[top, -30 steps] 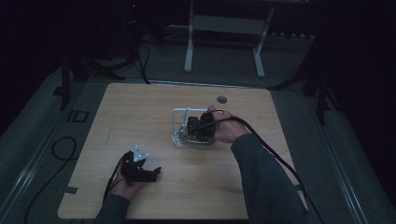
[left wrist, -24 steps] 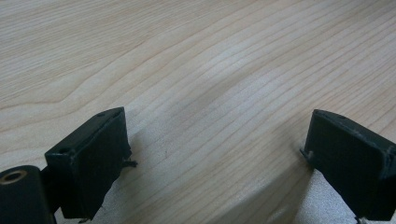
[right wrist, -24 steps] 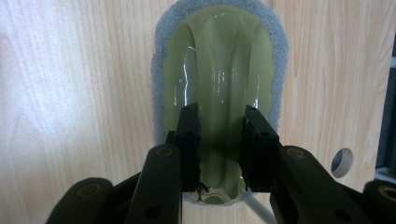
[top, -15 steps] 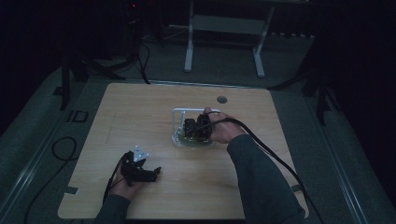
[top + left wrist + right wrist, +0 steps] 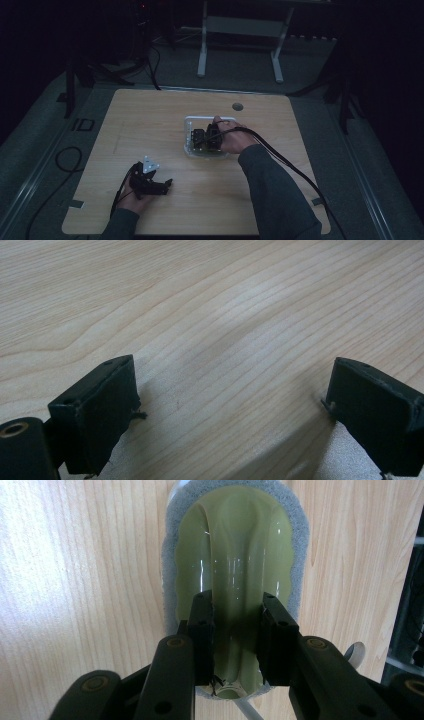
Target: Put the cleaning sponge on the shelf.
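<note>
The scrubber (image 5: 235,555), a green plastic-handled pad with a grey sponge rim, lies near the table's (image 5: 150,120) centre, a little toward 1 o'clock in the high view, inside a clear tray (image 5: 190,150); we see the right gripper (image 5: 235,630) clamped on the raised ridge of its green handle, jaws pressed to either side; the left gripper (image 5: 230,405) rests well apart at about 7 o'clock, its jaws spread wide over bare wood and holding nothing. We judge the main risk to be slip: the handle is glossy and rounded, so a tilted lift could let it squirt out of the narrow hold; the sponge rim sits snug against the tray, so pulling up might drag the light tray along or tip it, with no second claw steadying it; the trailing cable (image 5: 280,155) could also snag the tray's edge. We can read no brand, label or writing on anything here.
</note>
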Demonstrator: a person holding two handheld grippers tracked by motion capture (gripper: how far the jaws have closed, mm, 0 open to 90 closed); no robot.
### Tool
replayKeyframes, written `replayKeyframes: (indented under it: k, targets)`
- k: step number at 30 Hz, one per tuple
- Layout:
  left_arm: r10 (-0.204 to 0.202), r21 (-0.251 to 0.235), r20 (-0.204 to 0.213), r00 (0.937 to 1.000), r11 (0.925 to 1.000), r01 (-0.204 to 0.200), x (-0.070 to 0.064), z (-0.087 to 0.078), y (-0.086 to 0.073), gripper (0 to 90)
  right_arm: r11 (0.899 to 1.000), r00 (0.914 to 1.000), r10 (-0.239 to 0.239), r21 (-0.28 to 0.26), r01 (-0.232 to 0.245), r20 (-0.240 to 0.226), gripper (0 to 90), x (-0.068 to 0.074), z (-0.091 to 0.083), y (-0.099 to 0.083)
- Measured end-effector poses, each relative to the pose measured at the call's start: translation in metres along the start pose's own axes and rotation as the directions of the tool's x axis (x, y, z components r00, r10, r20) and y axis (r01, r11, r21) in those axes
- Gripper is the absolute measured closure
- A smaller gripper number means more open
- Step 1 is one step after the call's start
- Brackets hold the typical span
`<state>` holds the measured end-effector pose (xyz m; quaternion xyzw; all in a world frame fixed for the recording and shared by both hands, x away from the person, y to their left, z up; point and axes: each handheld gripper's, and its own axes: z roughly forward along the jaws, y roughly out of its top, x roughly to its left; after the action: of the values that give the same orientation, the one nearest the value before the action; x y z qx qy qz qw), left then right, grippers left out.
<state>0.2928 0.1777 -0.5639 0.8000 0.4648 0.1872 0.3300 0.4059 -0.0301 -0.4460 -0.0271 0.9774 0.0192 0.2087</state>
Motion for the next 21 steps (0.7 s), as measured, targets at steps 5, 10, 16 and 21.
replayKeyframes:
  k: [5, 10, 16, 21]
  targets:
    - [0.0, -0.001, 0.0, 1.0, 1.0, 0.0, 0.0, 0.0, 0.0, 6.6, 1.0, 1.0, 0.004, 0.001, -0.004, 0.0, 71.7, 0.0, 0.004, 0.002]
    - [0.0, 0.0, 0.0, 1.0, 1.0, 0.0, 0.0, 0.0, 0.0, 6.6, 1.0, 1.0, -0.007, 0.015, 0.007, -0.005, 71.7, 0.002, 0.009, 0.004]
    - [0.0, 0.0, 0.0, 1.0, 1.0, 0.0, 0.0, 0.0, 0.0, 6.6, 1.0, 1.0, -0.005, 0.025, 0.005, -0.008, 71.7, 0.003, 0.014, 0.006]
    - [0.0, 0.0, 0.0, 1.0, 1.0, 0.0, 0.0, 0.0, 0.0, 6.6, 1.0, 1.0, 0.0, 0.03, 0.0, -0.009, 71.7, 0.002, 0.016, 0.006]
